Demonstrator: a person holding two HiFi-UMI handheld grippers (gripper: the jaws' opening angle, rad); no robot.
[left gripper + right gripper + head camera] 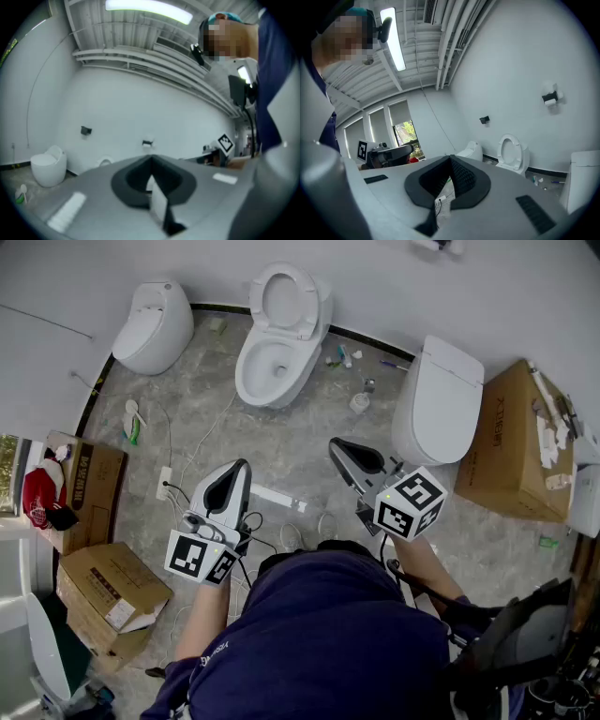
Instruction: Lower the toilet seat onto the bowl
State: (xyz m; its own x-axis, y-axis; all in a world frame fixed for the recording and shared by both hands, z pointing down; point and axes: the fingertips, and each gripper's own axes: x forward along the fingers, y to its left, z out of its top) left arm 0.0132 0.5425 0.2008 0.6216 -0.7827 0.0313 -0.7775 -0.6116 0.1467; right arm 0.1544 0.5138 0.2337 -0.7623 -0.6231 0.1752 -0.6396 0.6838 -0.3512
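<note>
Left gripper: fingers pressed together, nothing between them; held low over the grey stone-patterned floor, in front of the person's body.

Right gripper: fingers likewise pressed together and empty; its tip points toward the middle toilet.

White oval toilet seat: raised, standing upright against the white wall above the white ceramic toilet bowl; bowl open to view from above; seat well apart from both pairs of fingers, with bare floor between; no contact with either gripper; in the right gripper view it stands beyond and to the right of the closed tips.

Neighbours: white egg-shaped toilet to the left of the bowl, lid down; white toilet with flat closed lid to the right, nearest the right gripper; brown cardboard box just beside that one.

Small litter lies on the floor between the middle and right toilets; items too small to identify.
</note>
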